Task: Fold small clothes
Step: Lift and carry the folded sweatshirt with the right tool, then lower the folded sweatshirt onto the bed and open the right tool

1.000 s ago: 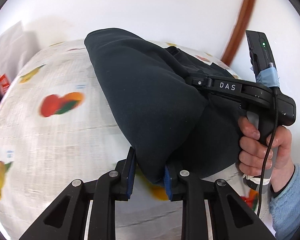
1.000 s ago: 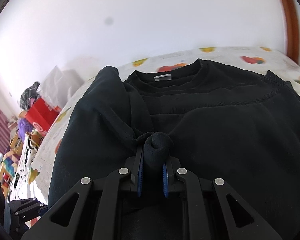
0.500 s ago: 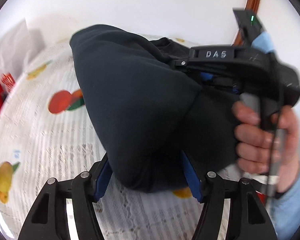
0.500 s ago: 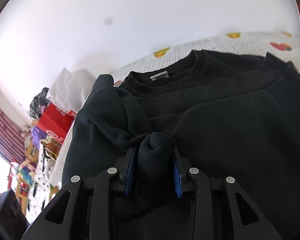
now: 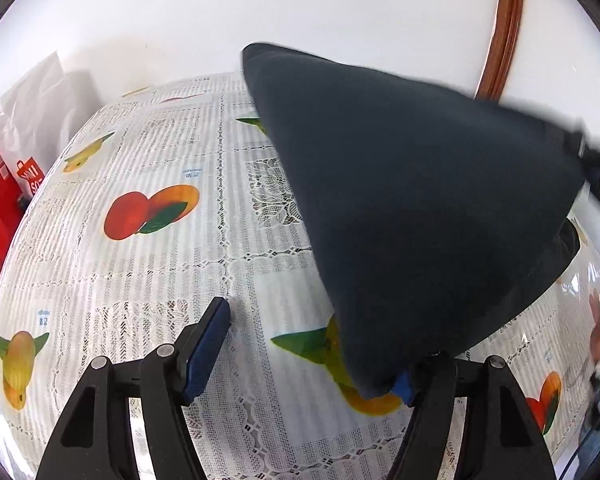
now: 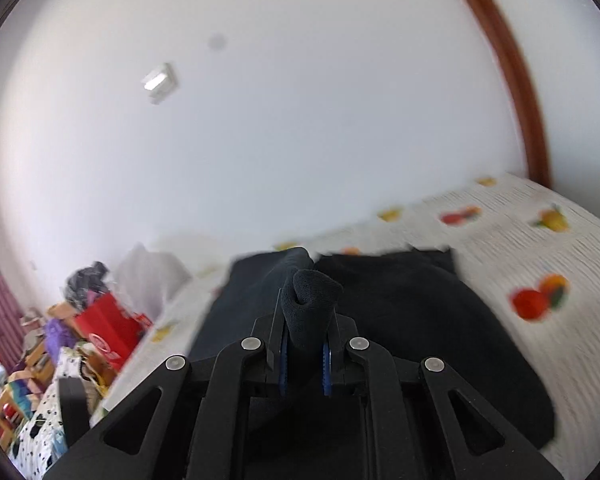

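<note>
A black sweatshirt (image 5: 412, 208) is lifted off the fruit-print tablecloth (image 5: 140, 264) and hangs as a dark sheet at the right of the left wrist view. My left gripper (image 5: 312, 356) is wide open; the cloth's lower corner drapes against its right finger (image 5: 432, 376) and the left finger is clear of it. My right gripper (image 6: 303, 352) is shut on a bunched fold of the sweatshirt (image 6: 308, 300), and the rest of the garment (image 6: 400, 320) lies below it on the table.
A white bag (image 5: 40, 112) and a red shopping bag (image 5: 0, 200) stand beyond the table's left edge. A cluttered pile with the red bag (image 6: 108, 328) shows lower left in the right wrist view. A brown door frame (image 5: 504, 28) is behind.
My left gripper has opened wide and let go of the sweatshirt corner. My right gripper has lifted and tilted up with its fold, raising the garment off the table.
</note>
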### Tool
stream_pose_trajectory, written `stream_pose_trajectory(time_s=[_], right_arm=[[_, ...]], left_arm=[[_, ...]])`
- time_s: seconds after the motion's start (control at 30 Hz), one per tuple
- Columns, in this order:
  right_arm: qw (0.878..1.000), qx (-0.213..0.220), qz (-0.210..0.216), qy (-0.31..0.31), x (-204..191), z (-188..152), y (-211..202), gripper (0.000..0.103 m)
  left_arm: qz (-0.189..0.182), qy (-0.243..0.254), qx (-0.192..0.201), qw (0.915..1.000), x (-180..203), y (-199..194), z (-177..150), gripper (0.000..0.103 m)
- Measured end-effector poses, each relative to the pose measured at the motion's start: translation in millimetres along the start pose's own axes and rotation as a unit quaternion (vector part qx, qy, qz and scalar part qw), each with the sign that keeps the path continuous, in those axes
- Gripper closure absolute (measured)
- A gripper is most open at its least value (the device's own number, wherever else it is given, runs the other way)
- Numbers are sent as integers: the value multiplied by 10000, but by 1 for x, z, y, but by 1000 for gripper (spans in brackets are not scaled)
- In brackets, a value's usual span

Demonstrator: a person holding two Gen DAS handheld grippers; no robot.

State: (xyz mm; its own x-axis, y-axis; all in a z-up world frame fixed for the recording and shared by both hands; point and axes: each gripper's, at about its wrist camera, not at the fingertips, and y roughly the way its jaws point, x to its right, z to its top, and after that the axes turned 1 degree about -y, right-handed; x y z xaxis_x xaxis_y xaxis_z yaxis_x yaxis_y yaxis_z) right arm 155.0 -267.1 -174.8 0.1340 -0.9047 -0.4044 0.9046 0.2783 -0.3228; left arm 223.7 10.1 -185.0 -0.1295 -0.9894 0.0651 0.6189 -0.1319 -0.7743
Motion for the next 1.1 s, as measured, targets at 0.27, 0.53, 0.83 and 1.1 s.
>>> stream_pose_trajectory(time_s=[0.27, 0.53, 0.83, 1.1], right_arm=[[9957, -848, -35, 367, 32, -23, 18, 73], [9904, -1349, 305, 79, 18, 9, 65, 58], [9807, -1866, 529, -263, 4, 10, 103, 91], [9995, 146, 253, 153, 55, 38, -14, 94]], left_arm=[[-258, 82, -126, 9996, -1, 10, 9, 35], [-492, 343, -270, 9978, 26, 21, 23, 30], [-227, 396, -116, 9989, 37, 23, 21, 22], [-122, 342, -65, 9993, 35, 18, 16, 22]])
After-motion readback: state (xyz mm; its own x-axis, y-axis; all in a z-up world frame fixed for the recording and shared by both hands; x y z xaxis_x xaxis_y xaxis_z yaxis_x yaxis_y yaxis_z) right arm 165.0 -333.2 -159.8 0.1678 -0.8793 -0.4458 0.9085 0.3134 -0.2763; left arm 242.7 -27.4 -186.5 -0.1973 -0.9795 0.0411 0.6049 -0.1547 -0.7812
